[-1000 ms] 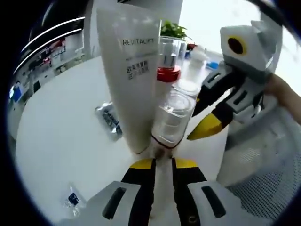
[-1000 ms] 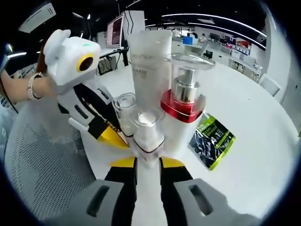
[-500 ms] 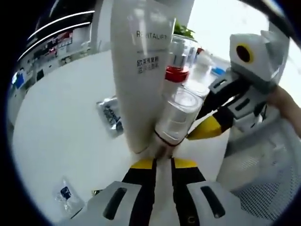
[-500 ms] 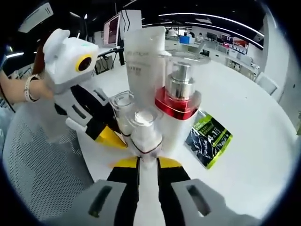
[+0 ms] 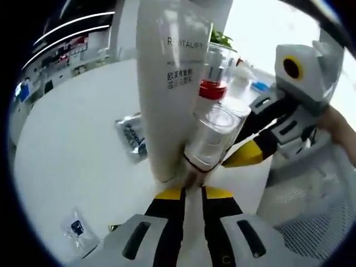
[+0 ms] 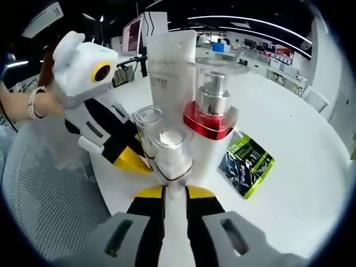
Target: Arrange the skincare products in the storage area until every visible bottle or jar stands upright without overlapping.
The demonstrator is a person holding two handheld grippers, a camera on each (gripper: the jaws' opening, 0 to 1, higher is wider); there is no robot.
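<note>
Beside the white tube [image 5: 167, 94], both grippers [image 5: 192, 192] [image 6: 172, 190] clasp clear-capped bottles [image 5: 211, 136] [image 6: 171, 153].

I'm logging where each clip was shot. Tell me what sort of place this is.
Probably an open-plan office or lab: a big white table, a monitor on a far desk, long ceiling strip lights, and a mesh chair at the table's edge.

White REVITALIFT tube [image 5: 167, 94] upright on table. Touching it: small clear-capped bottle [image 5: 210, 139], tilted. Red-collared pump bottle [image 6: 214, 125] upright behind; another clear-capped bottle [image 6: 172, 153] just beside.
</note>
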